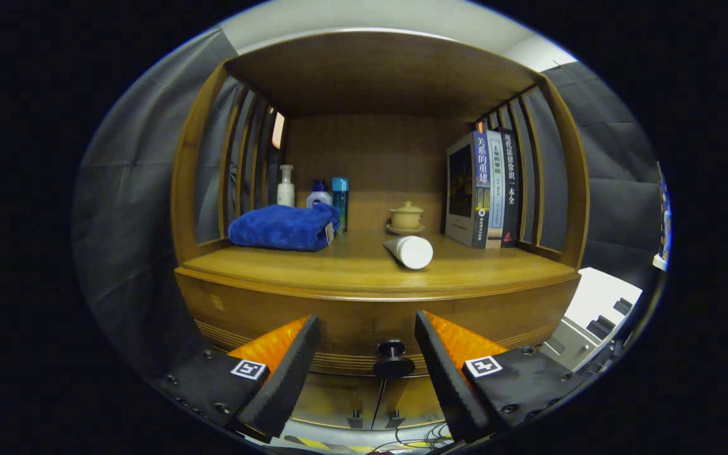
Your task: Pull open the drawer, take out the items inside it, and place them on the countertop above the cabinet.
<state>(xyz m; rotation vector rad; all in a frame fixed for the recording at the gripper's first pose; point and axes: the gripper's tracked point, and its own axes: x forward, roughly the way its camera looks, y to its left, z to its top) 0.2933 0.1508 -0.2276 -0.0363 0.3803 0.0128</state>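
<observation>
A wooden cabinet faces me, its countertop [339, 265] just above my fingers. The drawer front [364, 319] below it looks closed, with a dark round knob [393, 360] low in the middle. My gripper [367, 338] is open; the knob sits between the two fingertips, slightly nearer the right one, and neither finger touches it. On the countertop lies a white tube [409, 251] on its side, beside a folded blue towel [285, 227] to the left.
Behind the towel stand a white pump bottle [285, 186] and two blue bottles [340, 201]. A small lidded teacup on a saucer [406, 217] sits at the back. Upright books [484, 189] fill the right end. Slatted wooden sides enclose the shelf.
</observation>
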